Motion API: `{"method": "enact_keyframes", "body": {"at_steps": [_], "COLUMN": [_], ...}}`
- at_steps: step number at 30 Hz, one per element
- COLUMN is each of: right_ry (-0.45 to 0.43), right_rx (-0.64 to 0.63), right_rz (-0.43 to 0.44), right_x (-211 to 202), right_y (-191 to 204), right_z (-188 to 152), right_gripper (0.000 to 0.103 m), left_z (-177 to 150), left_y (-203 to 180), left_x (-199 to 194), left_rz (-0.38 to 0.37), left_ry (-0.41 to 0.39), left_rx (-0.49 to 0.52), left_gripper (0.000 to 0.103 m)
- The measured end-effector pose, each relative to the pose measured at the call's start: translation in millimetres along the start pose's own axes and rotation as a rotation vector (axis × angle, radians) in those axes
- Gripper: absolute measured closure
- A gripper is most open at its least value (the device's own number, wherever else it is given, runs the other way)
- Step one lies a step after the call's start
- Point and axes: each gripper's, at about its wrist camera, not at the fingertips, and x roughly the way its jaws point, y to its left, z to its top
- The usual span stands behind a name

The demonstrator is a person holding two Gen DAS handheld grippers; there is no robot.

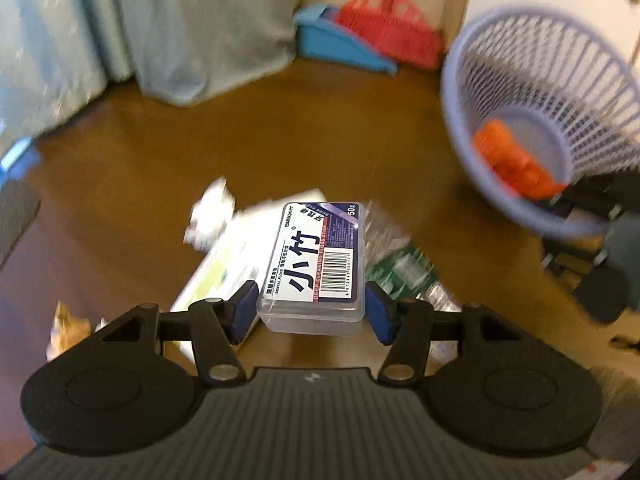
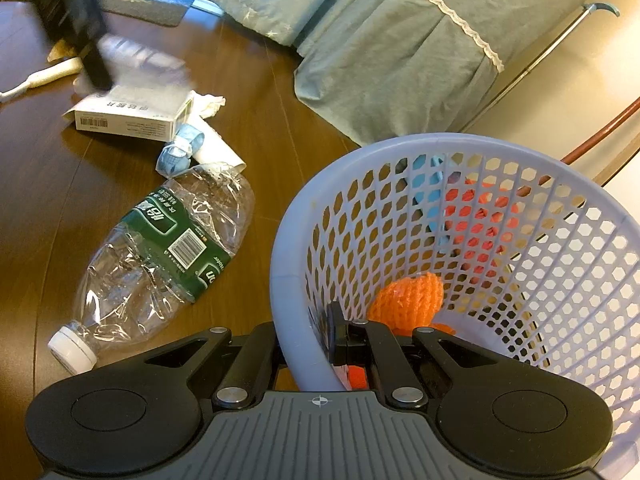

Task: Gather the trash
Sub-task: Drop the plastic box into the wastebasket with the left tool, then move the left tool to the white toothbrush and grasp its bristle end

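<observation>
My left gripper (image 1: 311, 309) is shut on a clear plastic dental floss box (image 1: 316, 256) with a white and blue label, held above the wooden floor. Under it lie a white carton (image 1: 212, 276), a crumpled tissue (image 1: 210, 212) and a crushed clear bottle (image 1: 400, 266) with a green label. My right gripper (image 2: 308, 344) is shut on the near rim of a lavender mesh basket (image 2: 288, 240), which is tilted; an orange knitted item (image 2: 412, 300) lies inside. The basket (image 1: 460, 112) hangs to the right of the left gripper.
On the floor lie the bottle (image 2: 160, 256), carton (image 2: 132, 114), a blue-white wrapper (image 2: 180, 154) and a white handle (image 2: 40, 78). A grey-blue bed skirt (image 2: 400, 60) borders the far side. A red broom (image 1: 388, 28) and blue dustpan (image 1: 336, 40) stand in the corner.
</observation>
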Motion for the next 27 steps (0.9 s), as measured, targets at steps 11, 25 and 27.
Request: {"method": "enact_keyframes", "body": {"at_steps": [11, 25, 27], "right_ry": [-0.003, -0.008, -0.008], "right_rx": [0.016, 0.042, 0.043], "right_rz": [0.0, -0.006, -0.005], "right_x": [0, 0, 0], "right_y": [-2, -6, -6], "right_z": [0, 0, 1], "right_gripper": [0.1, 0.1, 0.1], "left_z": [99, 57, 38], "left_y": [-81, -42, -23], "left_x": [-19, 2, 1], "left_rz": [-0.256, -0.135, -0.065], "left_ry": [-0.189, -0.116, -0.091], "left_rx": [0.214, 0.098, 0.054], "left_gripper": [0.051, 0.039, 0.039]}}
